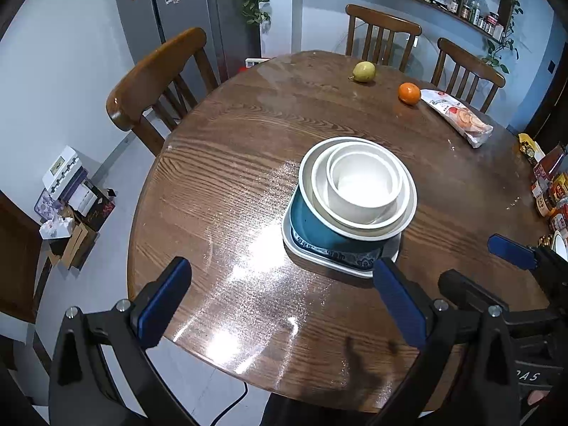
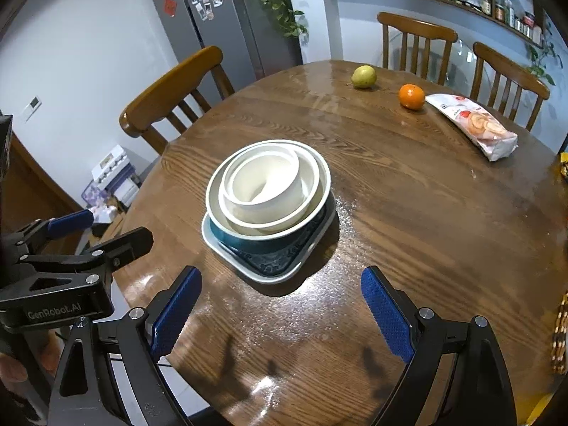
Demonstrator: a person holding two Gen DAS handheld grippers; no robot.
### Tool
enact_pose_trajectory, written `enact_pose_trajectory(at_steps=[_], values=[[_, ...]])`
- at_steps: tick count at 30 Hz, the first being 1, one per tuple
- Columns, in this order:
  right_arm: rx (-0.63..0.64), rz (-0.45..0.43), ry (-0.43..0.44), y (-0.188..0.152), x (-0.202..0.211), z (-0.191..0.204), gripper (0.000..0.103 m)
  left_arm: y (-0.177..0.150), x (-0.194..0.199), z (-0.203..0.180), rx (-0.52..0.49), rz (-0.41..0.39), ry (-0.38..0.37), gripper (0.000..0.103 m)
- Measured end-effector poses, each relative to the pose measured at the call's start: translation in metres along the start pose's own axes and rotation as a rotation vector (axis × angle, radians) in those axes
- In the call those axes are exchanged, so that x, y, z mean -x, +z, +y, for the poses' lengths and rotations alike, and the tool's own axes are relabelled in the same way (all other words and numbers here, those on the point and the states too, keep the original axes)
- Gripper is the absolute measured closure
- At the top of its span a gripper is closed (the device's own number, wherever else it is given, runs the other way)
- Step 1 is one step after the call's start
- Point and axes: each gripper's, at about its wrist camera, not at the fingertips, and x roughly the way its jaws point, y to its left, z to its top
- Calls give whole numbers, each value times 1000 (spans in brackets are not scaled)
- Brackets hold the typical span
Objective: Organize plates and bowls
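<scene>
Both hand-held grippers hover over the near edge of the round wooden worktop (image 1: pixel 220 191), empty: the left hand-held gripper (image 1: pixel 280 301) and the right hand-held gripper (image 2: pixel 280 309) each stand wide apart. Just beyond them sits a stack: small white bowl (image 2: pixel 264 186) inside a larger white bowl (image 2: pixel 312 177), inside a teal bowl (image 1: pixel 316 230), on a square patterned plate (image 2: pixel 280 269). Farther back lie a pear (image 1: pixel 364 71), an orange (image 1: pixel 409 93) and a snack packet (image 1: pixel 458 117).

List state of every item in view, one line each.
Small white bowl: nested innermost, upright, empty.
Middle white bowl: nested inside the teal bowl.
Teal bowl: upright on the square plate.
Square plate: flat on table, bottom of stack.
Pear: loose on table.
Orange: loose on table.
Snack packet: lying flat, sealed.
Left gripper: open, empty.
Right gripper: open, empty.
</scene>
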Motion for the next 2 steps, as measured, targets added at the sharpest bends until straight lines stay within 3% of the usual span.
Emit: enact_pose_trajectory(at_steps=[2], values=[[0, -2, 1, 1, 0, 0, 11, -1, 1, 0, 2, -7, 10, 1]])
